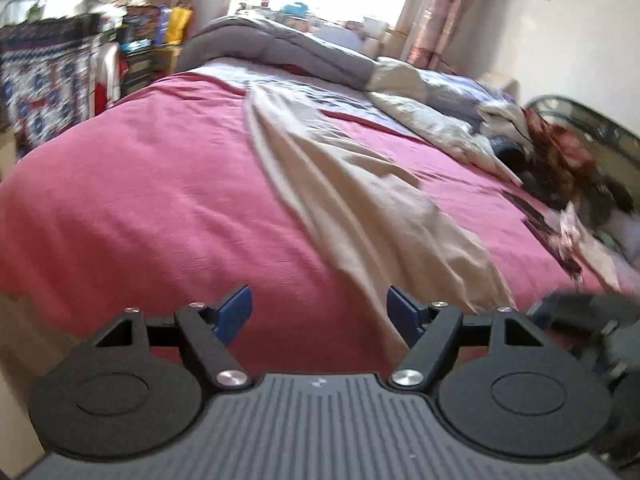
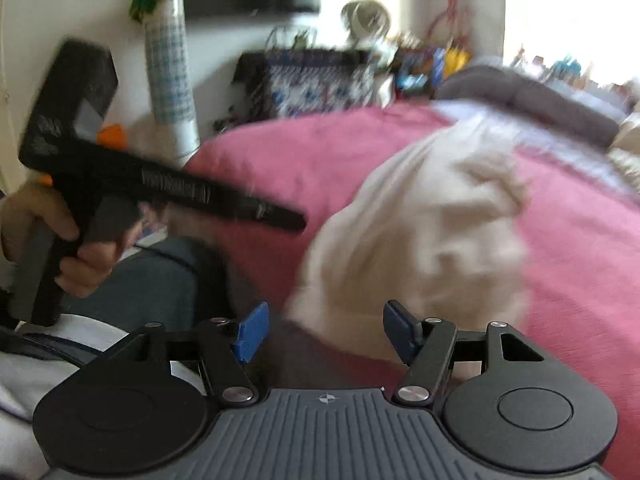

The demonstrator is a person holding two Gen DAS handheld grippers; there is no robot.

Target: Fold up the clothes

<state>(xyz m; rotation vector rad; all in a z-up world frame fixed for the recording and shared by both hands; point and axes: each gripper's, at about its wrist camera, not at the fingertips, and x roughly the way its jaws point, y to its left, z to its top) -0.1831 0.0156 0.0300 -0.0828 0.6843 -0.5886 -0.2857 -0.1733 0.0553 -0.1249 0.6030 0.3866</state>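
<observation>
Now both grippers gape empty: garment [image 2: 420,216] at twelve o'clock off right gripper [image 2: 324,334], nearer; left gripper [image 1: 320,312] sees it running toward one.

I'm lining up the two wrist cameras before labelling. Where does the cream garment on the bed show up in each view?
Left wrist view: the cream garment runs as a long strip from upper centre down toward the right blue pad, lying on the pink bedspread.
Right wrist view: the cream garment is bunched at centre-right, just beyond the open tongs.
Shared landmark: the grey quilt heaped at the far end of the bed.
</observation>
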